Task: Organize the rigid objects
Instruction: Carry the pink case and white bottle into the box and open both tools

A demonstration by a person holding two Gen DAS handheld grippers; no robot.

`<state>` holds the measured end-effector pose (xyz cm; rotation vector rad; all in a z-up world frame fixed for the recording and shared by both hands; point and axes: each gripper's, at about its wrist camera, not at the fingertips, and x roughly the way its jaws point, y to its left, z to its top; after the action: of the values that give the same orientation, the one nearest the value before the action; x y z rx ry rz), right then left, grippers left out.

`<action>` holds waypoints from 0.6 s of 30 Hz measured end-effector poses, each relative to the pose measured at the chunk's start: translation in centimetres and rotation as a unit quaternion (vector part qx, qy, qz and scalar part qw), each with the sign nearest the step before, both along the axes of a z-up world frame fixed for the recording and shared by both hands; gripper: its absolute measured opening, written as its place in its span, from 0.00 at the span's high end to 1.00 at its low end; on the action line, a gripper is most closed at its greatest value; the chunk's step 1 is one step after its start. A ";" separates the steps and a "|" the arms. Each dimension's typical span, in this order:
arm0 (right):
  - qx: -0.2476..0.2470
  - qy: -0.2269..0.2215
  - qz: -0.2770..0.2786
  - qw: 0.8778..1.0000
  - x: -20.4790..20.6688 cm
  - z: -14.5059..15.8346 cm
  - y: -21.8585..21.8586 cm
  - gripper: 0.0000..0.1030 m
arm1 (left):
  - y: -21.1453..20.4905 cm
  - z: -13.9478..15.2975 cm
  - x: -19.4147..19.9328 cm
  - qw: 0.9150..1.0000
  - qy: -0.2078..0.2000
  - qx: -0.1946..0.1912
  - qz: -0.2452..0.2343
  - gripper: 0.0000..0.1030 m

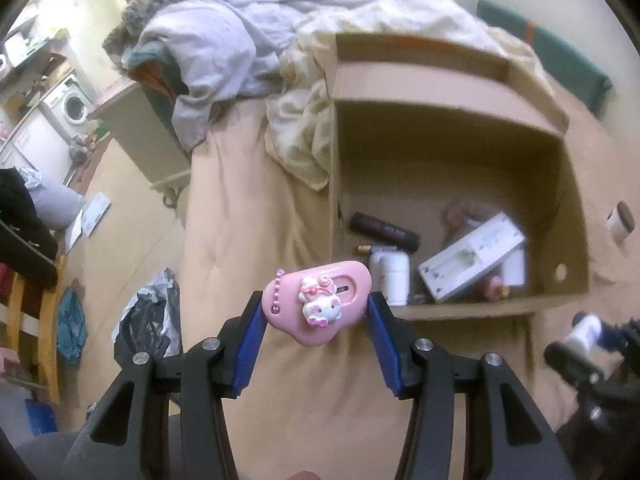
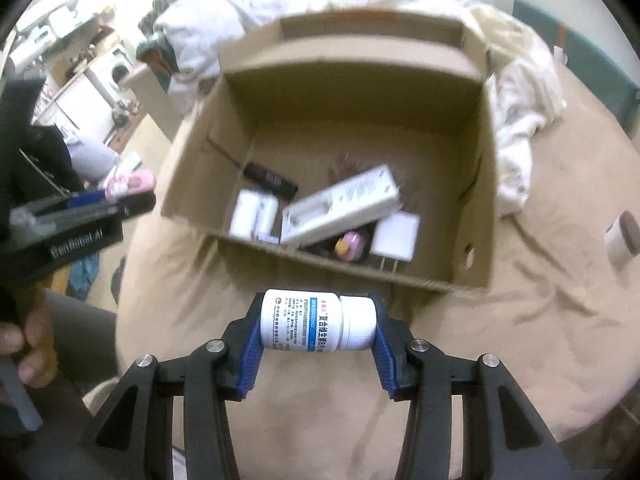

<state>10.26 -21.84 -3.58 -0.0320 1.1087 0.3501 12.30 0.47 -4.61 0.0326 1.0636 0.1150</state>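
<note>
Pink cat-charm case sits clamped sideways in your left claw, blue pads pressing on both of its ends, its little bead chain dangling at the left. It hangs over the tan bedspread, just short of the near wall of the open cardboard box. Your right claw is clenched on a white pill bottle, gripped end to end, cap to the right, printed label facing up. That bottle too is held above the bedspread, just beside the box's near edge. Down in the box you've got a black tube, a white jar, a long white device lying tilted across the others, a white charger plug and something small and pink. Out to the right on the bed lies a white container with a brown end. Rumpled pale bedding is heaped beyond the box.
</note>
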 end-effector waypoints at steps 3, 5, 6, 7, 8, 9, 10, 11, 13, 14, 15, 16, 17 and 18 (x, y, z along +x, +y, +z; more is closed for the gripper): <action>0.003 -0.023 0.004 1.000 0.7 1.3 -0.1 0.51 | -0.3 1.2 0.1 1.000 -0.013 -0.007 -0.002 0.55; 0.008 -0.038 0.001 0.999 1.4 2.5 -0.6 0.52 | -0.7 2.0 0.2 1.000 -0.021 -0.013 -0.007 0.55; 0.010 -0.044 -0.003 0.999 1.8 2.9 -0.8 0.52 | -0.9 2.3 0.4 1.000 -0.025 -0.014 -0.009 0.55; 0.013 -0.049 -0.007 0.999 2.3 2.9 -0.7 0.52 | -1.1 2.7 0.6 0.999 -0.029 -0.015 -0.011 0.55; 0.019 -0.052 -0.012 0.998 2.8 3.2 -1.0 0.52 | -1.3 3.0 0.8 0.999 -0.031 -0.018 -0.013 0.55; 0.024 -0.053 -0.017 0.998 3.4 3.2 -1.2 0.52 | -1.4 3.2 1.0 0.999 -0.032 -0.021 -0.014 0.55; 0.028 -0.055 -0.022 0.998 4.0 3.3 -1.4 0.52 | -1.6 3.5 1.3 0.999 -0.032 -0.025 -0.016 0.55; 0.032 -0.057 -0.026 0.998 4.7 3.5 -1.6 0.52 | -1.7 3.7 1.8 0.999 -0.031 -0.029 -0.018 0.55; 0.036 -0.061 -0.033 0.997 5.8 3.8 -1.8 0.52 | -2.0 4.2 2.7 0.999 -0.034 -0.035 -0.021 0.55; 0.037 -0.064 -0.036 0.997 6.3 4.0 -1.8 0.52 | -2.3 4.5 3.2 0.998 -0.036 -0.035 -0.024 0.55; 0.039 -0.065 -0.040 0.996 6.9 4.1 -1.8 0.52 | -2.5 4.8 3.6 0.998 -0.039 -0.033 -0.026 0.55; 0.042 -0.067 -0.042 0.996 7.5 4.3 -1.8 0.52 | -2.9 5.1 4.2 0.998 -0.043 -0.030 -0.030 0.55; 0.043 -0.069 -0.044 0.996 8.0 4.3 -1.8 0.52 | -3.1 5.3 4.6 0.998 -0.047 -0.025 -0.033 0.55; 0.045 -0.070 -0.047 0.995 8.6 4.3 -1.7 0.52 | -3.5 5.4 4.9 0.998 -0.052 -0.017 -0.034 0.55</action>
<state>18.88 -23.55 0.75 0.0734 0.9510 0.3089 17.19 -3.06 0.78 0.0324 0.9589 0.0362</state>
